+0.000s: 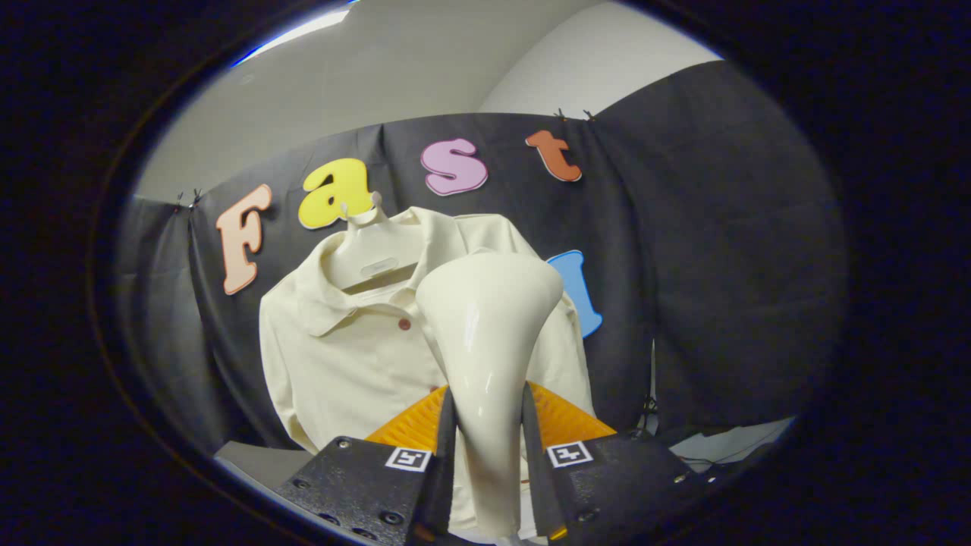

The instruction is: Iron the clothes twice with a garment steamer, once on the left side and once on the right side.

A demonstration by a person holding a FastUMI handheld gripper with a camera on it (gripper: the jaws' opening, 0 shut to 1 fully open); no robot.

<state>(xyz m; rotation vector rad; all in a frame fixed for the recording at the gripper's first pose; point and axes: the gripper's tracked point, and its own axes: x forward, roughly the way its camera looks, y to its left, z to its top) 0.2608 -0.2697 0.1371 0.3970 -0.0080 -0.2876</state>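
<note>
A cream garment steamer (485, 334) stands upright between my fingers, its narrow handle clamped by both and its wide head flaring upward. My gripper (485, 447) is shut on that handle. Beyond the steamer hangs a cream collared shirt (341, 349) on a pale hanger (372, 227) against the black cloth wall. The steamer head covers the shirt's right chest and shoulder as I see it. A small reddish button (404, 324) shows on the shirt's placket just left of the steamer head. I cannot tell whether the head touches the fabric.
A white table surface (250, 455) shows below the shirt on the left. To the right, pale items and a dark cable (728, 444) lie on the table. Black cloth (721, 265) closes the booth behind and on both sides.
</note>
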